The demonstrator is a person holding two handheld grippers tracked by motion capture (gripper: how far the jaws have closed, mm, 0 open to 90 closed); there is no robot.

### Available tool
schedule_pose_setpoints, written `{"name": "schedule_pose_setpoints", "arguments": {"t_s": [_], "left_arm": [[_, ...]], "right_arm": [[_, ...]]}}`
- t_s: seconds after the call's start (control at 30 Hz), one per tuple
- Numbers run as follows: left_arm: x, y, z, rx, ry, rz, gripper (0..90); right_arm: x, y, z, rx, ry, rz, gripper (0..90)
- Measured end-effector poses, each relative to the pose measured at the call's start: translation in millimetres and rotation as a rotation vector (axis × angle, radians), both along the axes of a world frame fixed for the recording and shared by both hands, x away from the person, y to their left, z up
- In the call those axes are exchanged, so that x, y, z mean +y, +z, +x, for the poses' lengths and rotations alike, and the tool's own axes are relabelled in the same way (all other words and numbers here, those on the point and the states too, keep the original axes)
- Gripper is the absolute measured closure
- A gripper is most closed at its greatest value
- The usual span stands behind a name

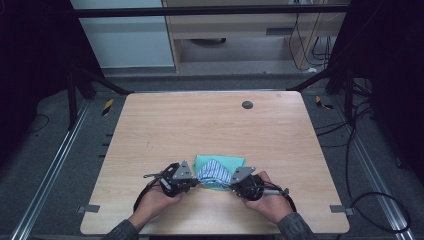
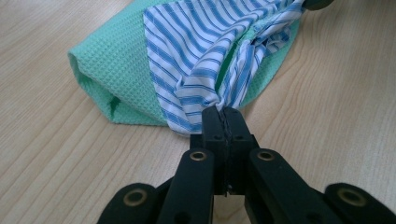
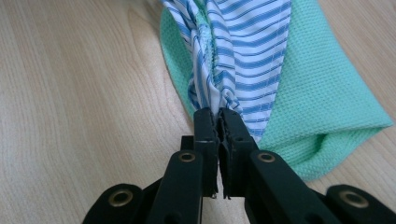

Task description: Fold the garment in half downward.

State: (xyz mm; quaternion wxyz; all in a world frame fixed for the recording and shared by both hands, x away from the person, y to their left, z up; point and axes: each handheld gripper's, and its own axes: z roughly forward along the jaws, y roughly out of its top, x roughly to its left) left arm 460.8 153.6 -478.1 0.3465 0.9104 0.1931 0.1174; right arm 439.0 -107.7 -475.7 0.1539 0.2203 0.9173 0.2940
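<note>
At the near edge of the wooden table, two sleeved forearms are seen coming in, a gripper held in each hand. The left gripper is clamped tight, its jaws pressed together on a bunched corner of the blue-striped cloth. The right gripper is likewise clenched, the other gathered end of that striped cloth pinched between its jaws. The striped cloth is stretched between the two grippers, just above the table's near-centre. Beneath and behind it, a folded green waffle-weave towel is laid flat on the wood, partly covered by the stripes. Farther off, a small dark round cap is set into the tabletop near the far edge.
</note>
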Motion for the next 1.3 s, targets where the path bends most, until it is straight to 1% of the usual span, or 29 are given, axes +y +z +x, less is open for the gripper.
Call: {"name": "schedule_pose_setpoints", "arguments": {"t_s": [0.07, 0.1, 0.17, 0.23, 0.3, 0.37, 0.47, 0.53, 0.6, 0.63, 0.77, 0.83, 0.87, 0.9, 0.93, 0.97, 1.0, 1.03, 1.07, 1.1, 1.13, 1.17, 1.2, 1.23, 1.27, 1.3], "left_arm": [[1.2, -0.3, -0.7, 0.004, -0.004, 0.002, 90.0], [1.9, -0.1, -1.5, -0.001, -0.001, 0.007, 90.0], [2.5, -0.1, -2.9, 0.004, -0.001, -0.003, 90.0], [2.9, 0.2, -3.5, 0.001, -0.004, 0.004, 90.0], [2.7, 0.0, -5.7, -0.003, -0.005, 0.009, 90.0], [2.5, -0.2, -9.4, -0.002, -0.015, 0.026, 90.0], [2.6, 0.1, -12.0, 0.001, -0.026, 0.035, 90.0], [2.0, 0.2, -14.3, 0.001, -0.027, 0.035, 90.0], [1.6, 0.6, -16.2, -0.001, -0.028, 0.036, 90.0], [1.0, 0.0, -17.6, 0.007, -0.029, 0.031, 90.0], [1.1, -0.9, -19.5, 0.009, -0.036, 0.036, 90.0], [1.6, -1.2, -20.4, 0.018, -0.036, 0.037, 90.0], [2.4, -1.5, -21.0, 0.02, -0.033, 0.031, 90.0], [2.4, -1.5, -21.0, 0.02, -0.033, 0.031, 89.9], [4.5, -0.9, -21.5, 0.032, -0.032, 0.015, 89.5], [5.9, 0.3, -22.2, 0.022, -0.027, 0.008, 88.4], [5.9, 0.3, -22.2, 0.022, -0.027, 0.008, 85.1], [9.0, 4.1, -22.9, 0.022, -0.019, 0.004, 82.1], [9.0, 4.1, -22.9, 0.022, -0.019, 0.004, 80.5], [12.3, 9.6, -23.1, 0.003, -0.001, -0.005, 75.7], [13.4, 12.6, -22.1, -0.003, 0.006, -0.014, 73.7], [13.4, 12.6, -22.1, -0.003, 0.006, -0.014, 72.5], [13.6, 18.1, -19.7, -0.028, 0.027, -0.037, 70.0], [13.6, 18.1, -19.7, -0.028, 0.027, -0.037, 68.2], [12.7, 20.5, -17.3, -0.03, 0.036, -0.056, 68.2], [11.2, 22.1, -15.2, -0.029, 0.037, -0.068, 69.6]], "right_arm": [[0.0, -0.3, -1.0, 0.001, 0.004, 0.001, 86.5], [0.0, -0.2, -1.8, 0.0, 0.004, -0.001, 86.6], [0.0, -0.7, -3.3, 0.003, 0.007, -0.002, 86.6], [0.5, -1.3, -4.4, 0.01, 0.01, -0.002, 86.6], [2.0, -3.4, -7.2, 0.009, 0.023, -0.018, 86.6], [2.4, -3.6, -8.0, 0.003, 0.031, -0.029, 86.6], [2.4, -3.0, -8.1, -0.003, 0.031, -0.036, 86.6], [2.0, -1.6, -8.0, -0.011, 0.029, -0.048, 86.4], [1.6, -1.1, -8.0, -0.015, 0.028, -0.05, 86.3], [1.0, -0.8, -8.4, -0.016, 0.03, -0.053, 86.2], [0.6, -0.9, -10.3, -0.016, 0.034, -0.057, 86.2], [-0.7, -0.1, -12.5, -0.016, 0.036, -0.059, 86.0], [-0.9, 0.1, -13.1, -0.016, 0.039, -0.061, 85.6], [-1.3, 0.3, -14.0, -0.014, 0.04, -0.061, 84.5], [-1.8, 0.7, -15.0, -0.011, 0.035, -0.059, 81.0], [-2.9, 1.3, -15.6, -0.012, 0.032, -0.057, 79.0], [-2.9, 1.3, -15.6, -0.012, 0.032, -0.057, 79.0], [-5.7, 3.3, -17.4, -0.008, 0.025, -0.045, 73.4], [-5.7, 3.3, -17.4, -0.008, 0.025, -0.045, 73.4], [-8.5, 4.9, -17.9, -0.009, 0.012, -0.043, 68.9], [-9.4, 5.4, -18.1, -0.007, 0.009, -0.039, 67.6], [-9.4, 5.4, -18.1, -0.007, 0.009, -0.039, 67.6], [-10.8, 6.0, -16.7, -0.005, -0.003, -0.035, 61.0], [-10.5, 6.1, -16.3, -0.003, -0.012, -0.032, 59.5], [-10.5, 6.1, -16.3, -0.003, -0.012, -0.032, 59.5], [-8.9, 7.1, -14.8, 0.003, -0.017, -0.021, 54.8]]}}
